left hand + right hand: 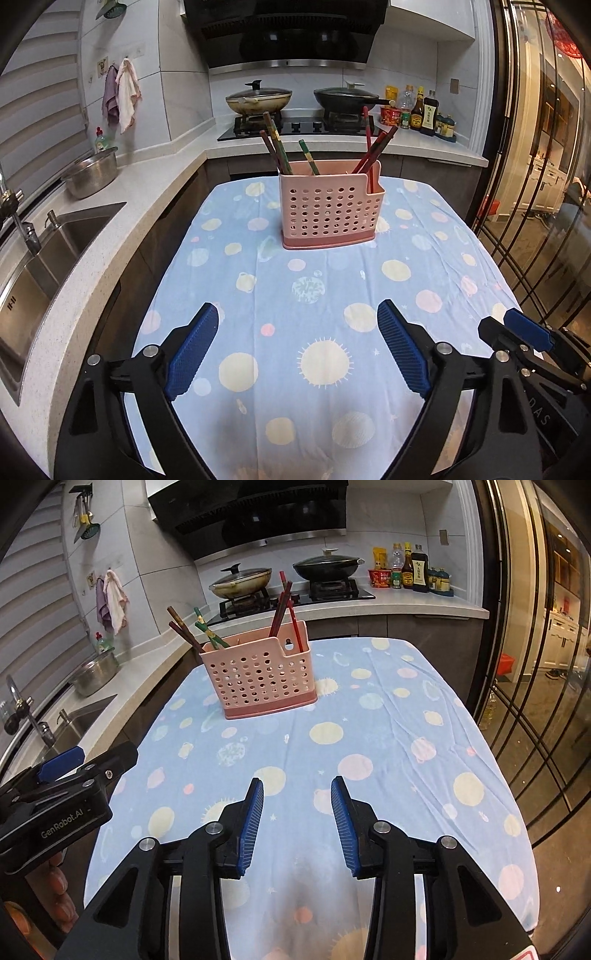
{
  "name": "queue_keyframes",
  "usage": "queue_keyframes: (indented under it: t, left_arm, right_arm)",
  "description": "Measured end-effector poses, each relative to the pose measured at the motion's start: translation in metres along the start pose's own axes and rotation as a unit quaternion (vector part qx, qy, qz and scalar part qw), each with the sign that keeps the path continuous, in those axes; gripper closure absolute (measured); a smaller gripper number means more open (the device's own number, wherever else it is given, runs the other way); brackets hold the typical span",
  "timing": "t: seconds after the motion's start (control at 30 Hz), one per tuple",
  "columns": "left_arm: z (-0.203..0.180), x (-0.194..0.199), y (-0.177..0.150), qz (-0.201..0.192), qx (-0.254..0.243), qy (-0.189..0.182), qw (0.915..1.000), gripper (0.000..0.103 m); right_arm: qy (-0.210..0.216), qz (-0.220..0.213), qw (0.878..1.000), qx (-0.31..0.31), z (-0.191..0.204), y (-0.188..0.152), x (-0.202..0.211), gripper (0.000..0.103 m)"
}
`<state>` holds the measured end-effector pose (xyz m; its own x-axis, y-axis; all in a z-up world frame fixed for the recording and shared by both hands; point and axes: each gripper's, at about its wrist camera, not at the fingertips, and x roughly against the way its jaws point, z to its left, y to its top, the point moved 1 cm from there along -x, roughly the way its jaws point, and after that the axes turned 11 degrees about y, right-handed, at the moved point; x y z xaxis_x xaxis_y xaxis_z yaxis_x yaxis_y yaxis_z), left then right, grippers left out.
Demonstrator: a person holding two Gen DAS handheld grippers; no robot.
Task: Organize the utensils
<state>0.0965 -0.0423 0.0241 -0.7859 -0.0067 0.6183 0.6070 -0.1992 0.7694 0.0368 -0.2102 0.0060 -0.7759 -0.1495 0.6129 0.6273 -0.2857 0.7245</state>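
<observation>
Pink holder (330, 212) w/ chopsticks (371, 149) sits upper centre on tabletop (277, 314); we hold left tool (297, 347) & right tool (297, 825) open, both empty

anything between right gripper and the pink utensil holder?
Nothing: only bare patterned tablecloth between the open right gripper and the pink utensil holder, per right wrist view.

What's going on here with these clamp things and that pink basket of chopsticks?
A person is holding a two-finger tool in each hand over a table covered with a blue planet-print cloth. Both the left tool and the right tool are open and hold nothing. Ahead stands a pink utensil holder with brown chopsticks, green chopsticks and red chopsticks standing in it. No utensils lie loose on the cloth.
</observation>
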Motion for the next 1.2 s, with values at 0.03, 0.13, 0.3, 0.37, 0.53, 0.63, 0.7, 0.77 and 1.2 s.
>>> queue_keyframes:
  t: [0.03, 0.13, 0.3, 0.37, 0.53, 0.63, 0.7, 0.77, 1.2]
  left_arm:
    - [0.0, 0.0, -0.001, 0.002, -0.001, 0.0, 1.0, 0.017]
    - [0.0, -0.002, -0.005, 0.007, -0.003, 0.001, 1.0, 0.017]
    - [0.001, -0.004, -0.012, 0.014, -0.003, 0.004, 0.9999, 0.013]
    - [0.001, -0.004, -0.014, 0.017, -0.004, 0.006, 0.9998, 0.012]
    - [0.003, -0.007, -0.018, 0.023, -0.003, 0.008, 0.9997, 0.01]
    - [0.005, -0.009, -0.02, 0.027, -0.001, 0.01, 0.9996, 0.009]
    - [0.005, -0.009, -0.02, 0.029, -0.001, 0.011, 0.9995, 0.008]
    - [0.005, -0.01, -0.02, 0.03, -0.001, 0.011, 0.9995, 0.008]
    - [0.007, -0.012, -0.017, 0.032, 0.001, 0.02, 0.9993, 0.007]
  right_arm:
    - [-0.001, 0.002, 1.0, 0.001, 0.0, -0.002, 0.0, 0.065]
    - [-0.007, 0.004, 1.0, 0.003, -0.001, -0.005, -0.001, 0.064]
    - [-0.016, 0.006, 1.0, 0.014, 0.001, -0.008, -0.001, 0.062]
    - [-0.019, 0.004, 1.0, 0.018, 0.002, -0.009, -0.001, 0.057]
    - [-0.027, -0.002, 0.999, 0.03, 0.006, -0.011, 0.0, 0.046]
    - [-0.028, -0.006, 0.999, 0.028, 0.006, -0.01, 0.0, 0.039]
    - [-0.032, -0.007, 0.999, 0.029, 0.006, -0.01, 0.0, 0.035]
    - [-0.037, -0.009, 0.999, 0.031, 0.006, -0.009, 0.0, 0.03]
    - [-0.033, -0.022, 0.999, 0.024, 0.001, -0.004, 0.001, 0.007]
